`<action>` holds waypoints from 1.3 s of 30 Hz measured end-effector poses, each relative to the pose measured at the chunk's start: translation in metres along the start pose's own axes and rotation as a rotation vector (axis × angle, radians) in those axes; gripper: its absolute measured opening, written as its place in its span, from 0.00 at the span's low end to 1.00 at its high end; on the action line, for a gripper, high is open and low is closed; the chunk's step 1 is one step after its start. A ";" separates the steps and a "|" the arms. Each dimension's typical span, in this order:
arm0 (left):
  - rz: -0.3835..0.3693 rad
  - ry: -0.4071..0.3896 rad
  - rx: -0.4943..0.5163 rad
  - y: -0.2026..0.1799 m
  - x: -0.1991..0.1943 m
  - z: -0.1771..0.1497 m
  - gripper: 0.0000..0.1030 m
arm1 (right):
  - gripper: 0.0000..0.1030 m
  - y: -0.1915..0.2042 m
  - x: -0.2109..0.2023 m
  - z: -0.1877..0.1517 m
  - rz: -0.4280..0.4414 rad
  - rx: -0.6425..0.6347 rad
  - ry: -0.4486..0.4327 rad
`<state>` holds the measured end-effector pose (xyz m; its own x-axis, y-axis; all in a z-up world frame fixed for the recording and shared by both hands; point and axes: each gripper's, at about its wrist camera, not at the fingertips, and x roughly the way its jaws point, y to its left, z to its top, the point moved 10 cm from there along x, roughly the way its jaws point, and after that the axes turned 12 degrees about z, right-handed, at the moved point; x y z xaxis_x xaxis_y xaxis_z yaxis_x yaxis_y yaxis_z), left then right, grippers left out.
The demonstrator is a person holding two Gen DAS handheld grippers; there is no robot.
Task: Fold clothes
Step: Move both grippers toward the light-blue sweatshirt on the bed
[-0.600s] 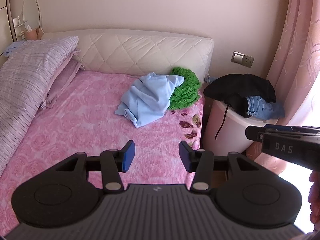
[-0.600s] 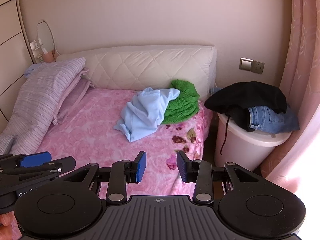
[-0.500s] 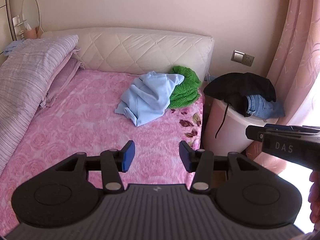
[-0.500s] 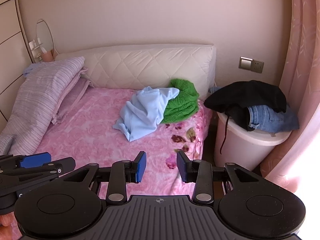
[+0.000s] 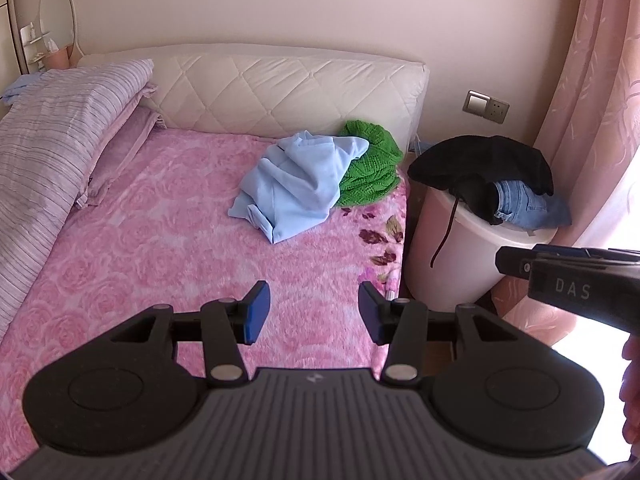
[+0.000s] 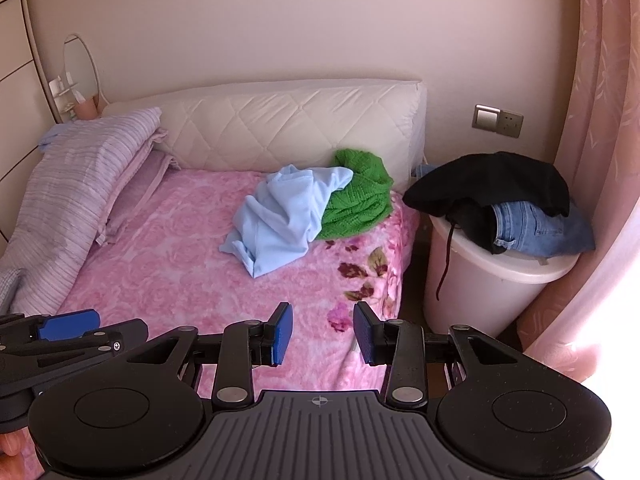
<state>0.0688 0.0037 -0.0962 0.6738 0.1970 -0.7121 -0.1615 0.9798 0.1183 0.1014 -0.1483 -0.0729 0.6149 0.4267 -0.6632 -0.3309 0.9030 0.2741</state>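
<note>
A crumpled light blue garment (image 5: 298, 188) (image 6: 280, 220) lies on the pink bed, far side, overlapping a green knit garment (image 5: 370, 172) (image 6: 358, 202) by the headboard. My left gripper (image 5: 313, 312) hovers open over the bed's near part, nothing between its blue pads. My right gripper (image 6: 322, 334) is open too, above the bed's right edge, empty. Each gripper shows at the edge of the other's view: the right gripper (image 5: 568, 276) at the right, the left gripper (image 6: 68, 334) at the left. Both are well short of the clothes.
A white hamper (image 5: 472, 256) (image 6: 492, 284) beside the bed holds a black garment (image 6: 492, 184) and blue jeans (image 6: 536, 228). Striped lilac bedding (image 5: 52, 148) is piled along the left. A quilted headboard (image 6: 288, 124) stands behind; a pink curtain (image 6: 600, 160) hangs right.
Both views have crept slightly upward and forward, so the clothes sit a little higher in frame. Neither gripper's jaws have visibly changed.
</note>
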 end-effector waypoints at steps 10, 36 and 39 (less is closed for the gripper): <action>-0.004 0.028 -0.025 0.008 0.007 -0.006 0.43 | 0.37 0.000 0.006 0.002 -0.004 -0.013 0.016; -0.007 0.044 -0.027 0.017 0.015 0.009 0.45 | 0.37 0.003 0.014 0.013 -0.003 -0.031 0.021; 0.000 0.043 -0.029 0.019 0.016 0.010 0.47 | 0.37 0.003 0.019 0.016 0.001 -0.031 0.024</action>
<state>0.0841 0.0261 -0.0983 0.6419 0.1950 -0.7416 -0.1832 0.9781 0.0987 0.1230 -0.1367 -0.0733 0.5973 0.4256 -0.6798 -0.3533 0.9005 0.2534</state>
